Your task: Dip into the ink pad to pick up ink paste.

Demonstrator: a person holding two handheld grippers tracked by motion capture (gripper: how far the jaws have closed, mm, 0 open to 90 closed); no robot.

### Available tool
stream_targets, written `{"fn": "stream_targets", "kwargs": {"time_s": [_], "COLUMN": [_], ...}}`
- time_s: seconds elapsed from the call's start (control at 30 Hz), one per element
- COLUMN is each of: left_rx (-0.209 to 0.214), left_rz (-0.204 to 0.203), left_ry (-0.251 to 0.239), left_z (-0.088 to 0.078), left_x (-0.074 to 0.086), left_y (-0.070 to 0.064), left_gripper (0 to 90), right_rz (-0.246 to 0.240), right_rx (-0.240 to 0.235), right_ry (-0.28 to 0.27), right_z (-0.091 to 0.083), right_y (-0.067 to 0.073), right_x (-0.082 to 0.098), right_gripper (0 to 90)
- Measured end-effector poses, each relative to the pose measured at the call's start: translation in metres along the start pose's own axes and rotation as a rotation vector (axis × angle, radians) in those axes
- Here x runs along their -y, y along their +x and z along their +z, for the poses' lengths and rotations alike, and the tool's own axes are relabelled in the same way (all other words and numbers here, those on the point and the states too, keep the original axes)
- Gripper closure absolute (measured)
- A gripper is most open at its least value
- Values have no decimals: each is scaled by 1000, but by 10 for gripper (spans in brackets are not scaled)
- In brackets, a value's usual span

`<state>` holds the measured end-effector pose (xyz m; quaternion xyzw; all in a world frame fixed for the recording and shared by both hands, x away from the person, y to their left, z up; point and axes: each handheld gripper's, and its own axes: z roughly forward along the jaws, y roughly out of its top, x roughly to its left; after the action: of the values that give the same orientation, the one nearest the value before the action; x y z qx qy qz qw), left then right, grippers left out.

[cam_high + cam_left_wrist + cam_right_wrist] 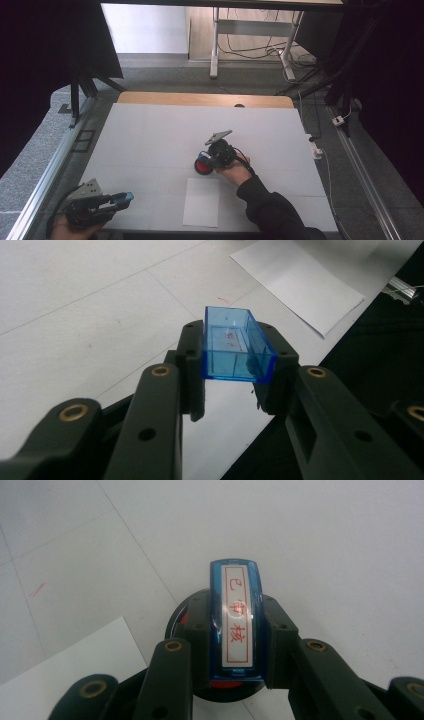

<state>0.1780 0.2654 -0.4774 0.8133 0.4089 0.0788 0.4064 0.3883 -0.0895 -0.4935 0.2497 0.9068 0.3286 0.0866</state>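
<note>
My left gripper (120, 199) rests at the table's near left corner, shut on a clear blue stamp cap (128, 196). In the left gripper view the cap (235, 345) is an open blue box squeezed between both pads of my left gripper (235, 352). At the table's middle my right gripper (206, 159) is shut on a blue stamp (236, 625) with a white label of red characters. That stamp points down onto a round black ink pad (202, 166) with a red centre; the pad's rim (180, 620) shows beneath my right gripper (236, 617).
A white sheet of paper (201, 201) lies near the front edge, just in front of the ink pad, and shows in both gripper views (300, 282) (75, 665). The table (150, 140) is covered in white. A dark-sleeved forearm (270, 207) comes in from the bottom.
</note>
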Motion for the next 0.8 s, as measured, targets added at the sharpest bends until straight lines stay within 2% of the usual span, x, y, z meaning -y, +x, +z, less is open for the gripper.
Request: {"fn": "stream_targets", "kwargs": {"time_s": [0.37,0.8], "left_rx": [-5,-6], "left_rz": [-6,-9], "left_ry": [-3,-5], "left_z": [-1,-1], "left_x": [0,1], "left_y": [0,0], "left_gripper": [680,680], "right_rz": [-43,-46], "right_rx": [31,6], "right_ry": [7,-20], "right_z": [-1,-10], "right_y": [7,11], "right_x": [-2,-4], "right_gripper": [705,705]}}
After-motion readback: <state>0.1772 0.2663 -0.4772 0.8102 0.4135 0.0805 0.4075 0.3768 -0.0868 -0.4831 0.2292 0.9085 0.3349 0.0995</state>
